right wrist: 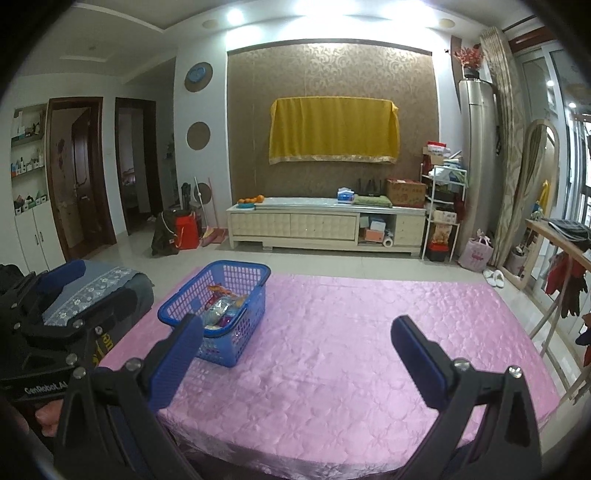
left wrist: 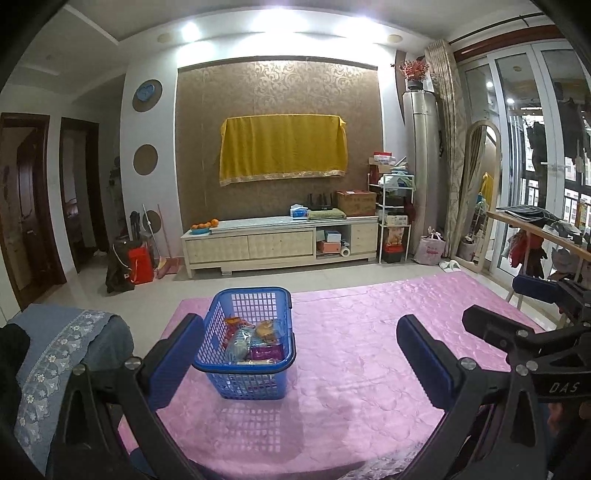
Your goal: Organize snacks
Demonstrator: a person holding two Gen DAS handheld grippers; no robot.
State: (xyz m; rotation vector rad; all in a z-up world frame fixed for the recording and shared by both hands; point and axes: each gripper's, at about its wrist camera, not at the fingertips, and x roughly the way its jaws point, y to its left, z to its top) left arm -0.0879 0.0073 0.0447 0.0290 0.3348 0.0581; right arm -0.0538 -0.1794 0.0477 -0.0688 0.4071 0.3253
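Ceiling lights (left wrist: pixel 273 14) are blowing out white overhead, the pink worktop (left wrist: pixel 369 350) is gleaming, and fisheye edges are bending dark.

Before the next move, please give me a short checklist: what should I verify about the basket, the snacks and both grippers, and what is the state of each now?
1. Left gripper open and empty: ok.
2. Right gripper open and empty: ok.
3. Basket upright on the pink cloth: ok.
4. Snacks inside the basket, none seen loose on the cloth: ok.
5. Nothing on the cloth between the grippers and the basket: ok.
6. Number and kind of snack packets: cannot tell, they overlap and the print is too small to read.
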